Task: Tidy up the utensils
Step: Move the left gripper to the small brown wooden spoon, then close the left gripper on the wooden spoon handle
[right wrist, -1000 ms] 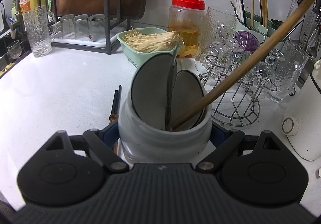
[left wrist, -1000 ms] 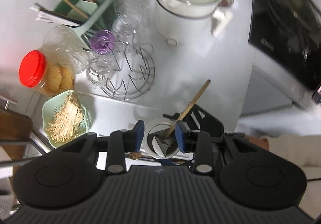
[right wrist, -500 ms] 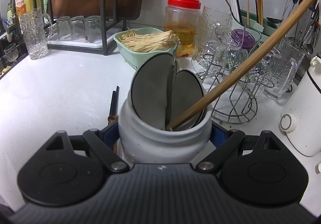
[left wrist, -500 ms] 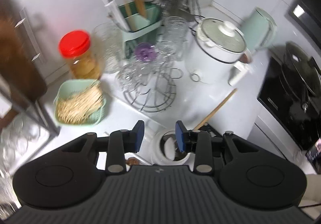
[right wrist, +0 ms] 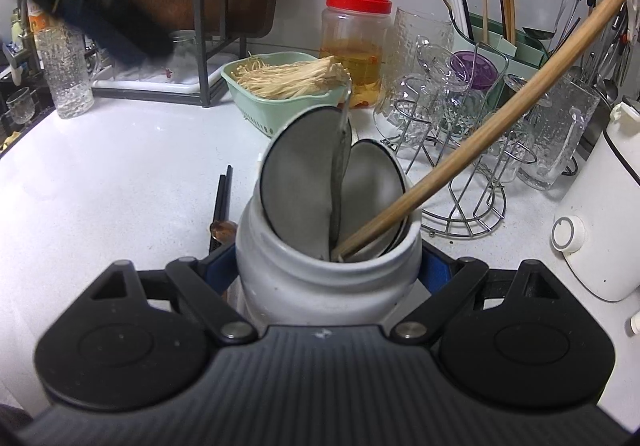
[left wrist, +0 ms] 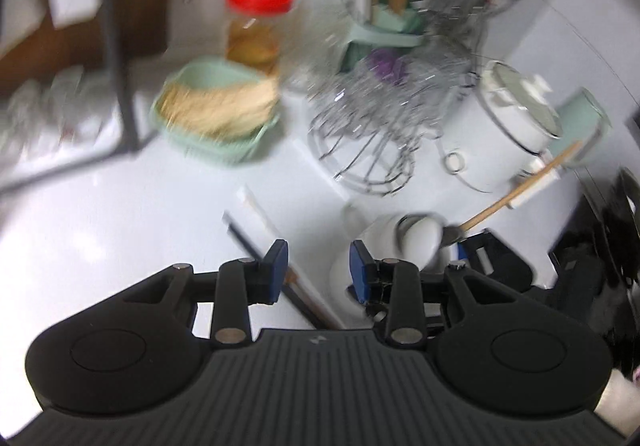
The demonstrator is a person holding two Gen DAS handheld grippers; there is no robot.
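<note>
Chopsticks lie just ahead of the empty left gripper (left wrist: 319, 272)
Its jaws stand part-open; black chopsticks (left wrist: 256, 246) run diagonally on the tabletop (left wrist: 100, 214) beside the white jar (right wrist: 320, 286), which the right gripper (right wrist: 324, 266) clamps.

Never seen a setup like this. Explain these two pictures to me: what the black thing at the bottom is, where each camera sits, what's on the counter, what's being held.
No robot here: a person carries a two-finger gripper in each hand, each with a camera looking along its fingers. The black shape at the bottom is the gripper's body. In the right-hand view, the right gripper clamps a white jar holding metal spoons and a wooden handle. In the blurred left-hand view, the left gripper is open and empty above dark chopsticks lying on the white counter. Behind stand a red-lidded jar, a green basket and a glass rack.
</note>
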